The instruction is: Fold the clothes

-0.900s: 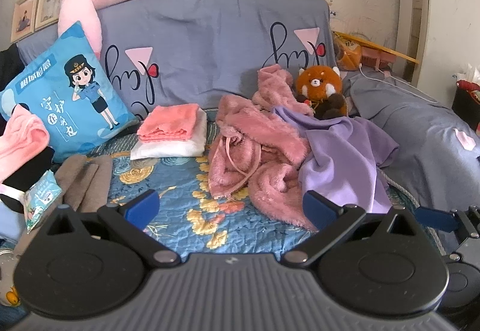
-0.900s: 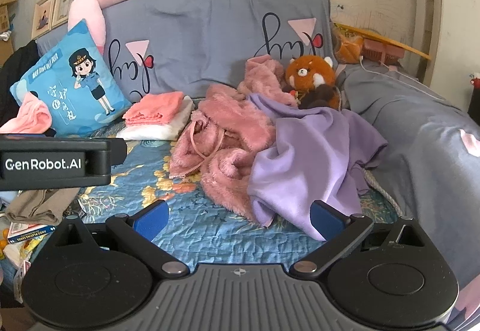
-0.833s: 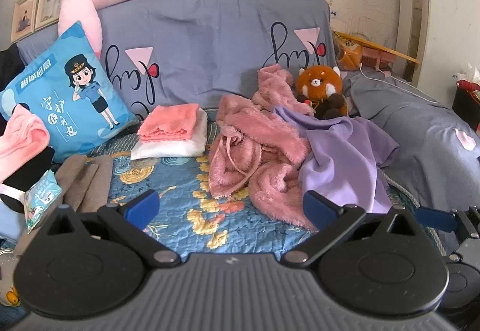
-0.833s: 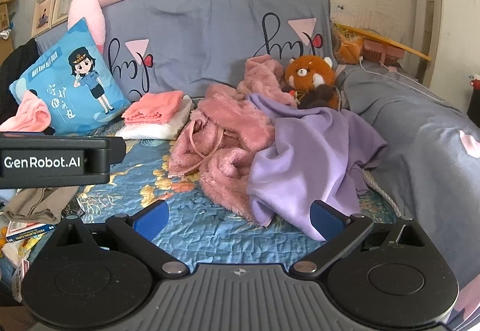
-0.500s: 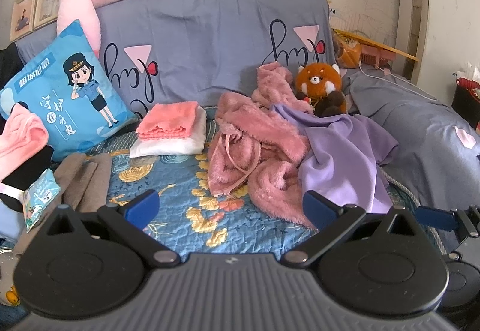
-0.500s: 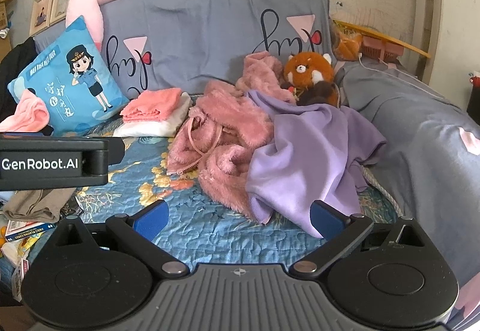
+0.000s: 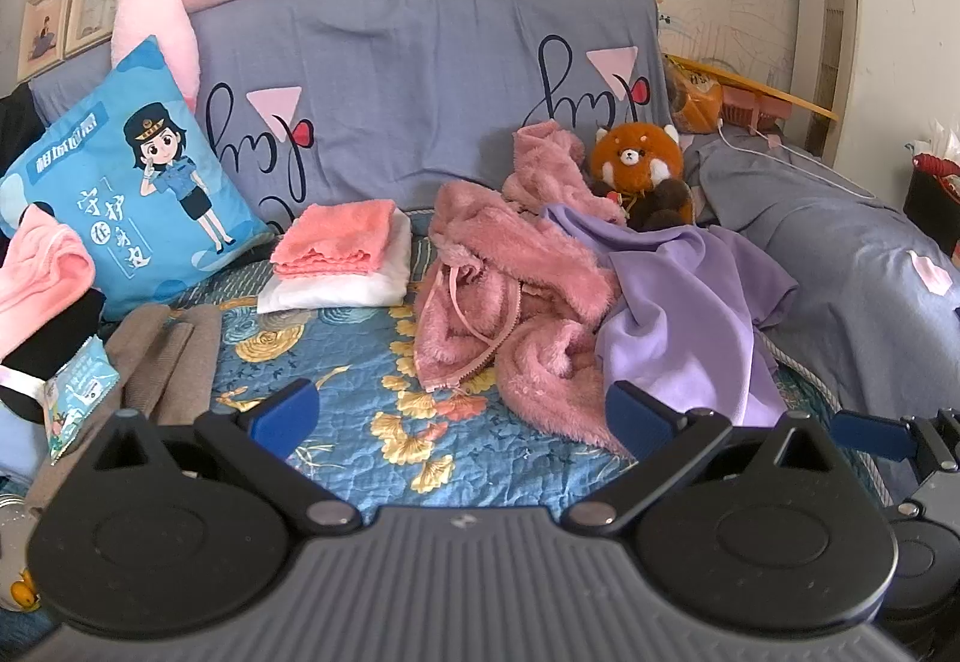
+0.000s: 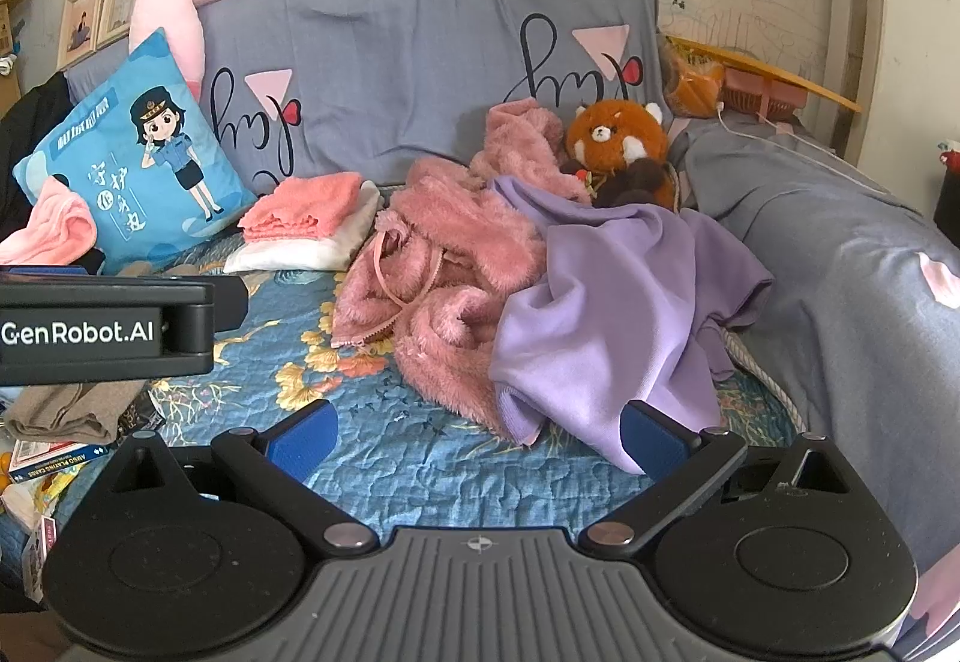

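1. The left gripper (image 7: 459, 413) hangs above the blue quilted floral bed cover (image 7: 360, 362), its two blue-tipped fingers (image 7: 282, 410) spread wide with nothing between them and touching nothing
2. The right gripper (image 8: 480, 431) hangs over the same cover, its blue-tipped fingers (image 8: 303, 431) equally wide apart and empty; its right fingertip appears just in front of the hem of the crumpled lilac smooth-fabric garment (image 8: 618, 314), though whether they touch cannot be told
3. The left gripper's black body, marked GenRobot.AI, shows at the left edge of the right wrist view, beside the right gripper
4. The unfolded clothes lie in a heap in the middle of the cover: a fluffy pink zip-up fleece jacket (image 7: 516, 290) with its zipper open and a drawstring loose, and the lilac garment draped over its right side
5. A brown and white red-panda plush toy (image 7: 639, 170) sits behind the heap against the grey-blue sofa cover (image 7: 420, 62)
6. To the left of the heap, a folded coral-pink towel (image 7: 336, 239) rests on top of a folded white cloth (image 7: 342, 290)
7. A blue square cushion printed with a cartoon policewoman (image 7: 132, 194) leans at the far left, with a taupe folded knit garment (image 7: 168, 356) lying in front of it
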Motion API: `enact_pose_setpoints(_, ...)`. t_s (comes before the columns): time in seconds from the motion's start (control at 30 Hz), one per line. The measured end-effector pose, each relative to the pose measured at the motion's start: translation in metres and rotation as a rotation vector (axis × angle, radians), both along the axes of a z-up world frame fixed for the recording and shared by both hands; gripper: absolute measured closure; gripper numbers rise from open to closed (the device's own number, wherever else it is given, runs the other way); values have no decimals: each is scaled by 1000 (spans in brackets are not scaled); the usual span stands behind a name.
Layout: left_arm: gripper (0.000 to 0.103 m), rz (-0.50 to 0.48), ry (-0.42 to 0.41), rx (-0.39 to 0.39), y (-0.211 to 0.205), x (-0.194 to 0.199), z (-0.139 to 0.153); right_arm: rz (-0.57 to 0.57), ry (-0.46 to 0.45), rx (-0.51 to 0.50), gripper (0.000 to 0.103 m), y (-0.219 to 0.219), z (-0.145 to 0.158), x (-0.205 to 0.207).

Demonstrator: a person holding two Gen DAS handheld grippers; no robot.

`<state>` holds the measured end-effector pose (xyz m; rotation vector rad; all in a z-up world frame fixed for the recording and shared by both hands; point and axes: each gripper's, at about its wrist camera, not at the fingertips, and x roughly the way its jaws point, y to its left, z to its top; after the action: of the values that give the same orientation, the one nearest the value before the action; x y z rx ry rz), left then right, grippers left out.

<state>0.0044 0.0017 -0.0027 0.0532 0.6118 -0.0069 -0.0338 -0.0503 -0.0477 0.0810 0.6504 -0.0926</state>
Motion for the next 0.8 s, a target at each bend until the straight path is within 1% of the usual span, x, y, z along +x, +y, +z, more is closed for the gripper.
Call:
enact_pose_setpoints(0.23,0,10,14,-4,5,3,-7,-2,24,8,1,-3,-12,5)
enact_pose_setpoints(0.33,0,8,25,-10,8,6,-14,-18,31,11,1,-7,-21,7)
enact_pose_setpoints(0.47,0,5,42,-12,11,10,-26,-59,37,-24,1,-16,-42,11)
enact_pose_setpoints(0.57,0,9,51,-14,15,11,-36,-90,29,-65,2,-24,-60,13)
enact_pose_setpoints(0.67,0,15,60,-20,20,11,-48,-116,-24,-120,2,-32,-79,15)
enact_pose_setpoints(0.73,0,18,67,-21,23,12,-55,-115,-83,-196,2,-33,-90,17)
enact_pose_setpoints(0.8,0,15,72,-23,25,12,-62,-88,-135,-297,2,-30,-101,22)
